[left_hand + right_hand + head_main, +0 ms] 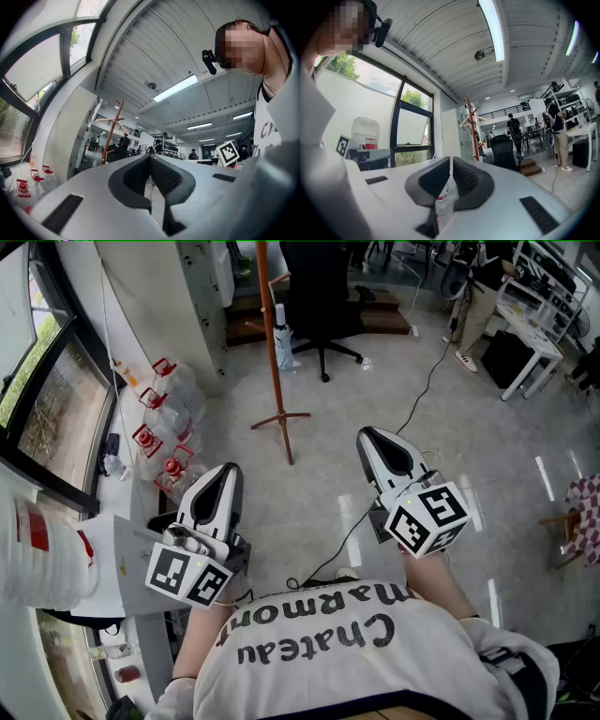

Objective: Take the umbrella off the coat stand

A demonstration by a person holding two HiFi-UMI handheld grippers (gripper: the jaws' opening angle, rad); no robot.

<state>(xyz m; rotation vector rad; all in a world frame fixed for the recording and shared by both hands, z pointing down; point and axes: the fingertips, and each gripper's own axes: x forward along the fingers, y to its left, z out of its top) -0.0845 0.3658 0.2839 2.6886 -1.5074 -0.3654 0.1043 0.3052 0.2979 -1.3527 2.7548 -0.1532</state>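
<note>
In the head view a tall wooden coat stand rises from the tiled floor, well ahead of both grippers. A folded pale umbrella hangs against its pole. My left gripper is held low at the left and is shut, with nothing between the jaws. My right gripper is at the right, also shut and holding nothing. The stand shows far off to the left of the meeting jaws of my left gripper in the left gripper view. It stands just right of my right gripper as a brown pole.
A black office chair stands right behind the stand. Several clear jugs with red caps sit by the left wall under the window. A white box is at my left. A black cable crosses the floor; a person stands by a white desk.
</note>
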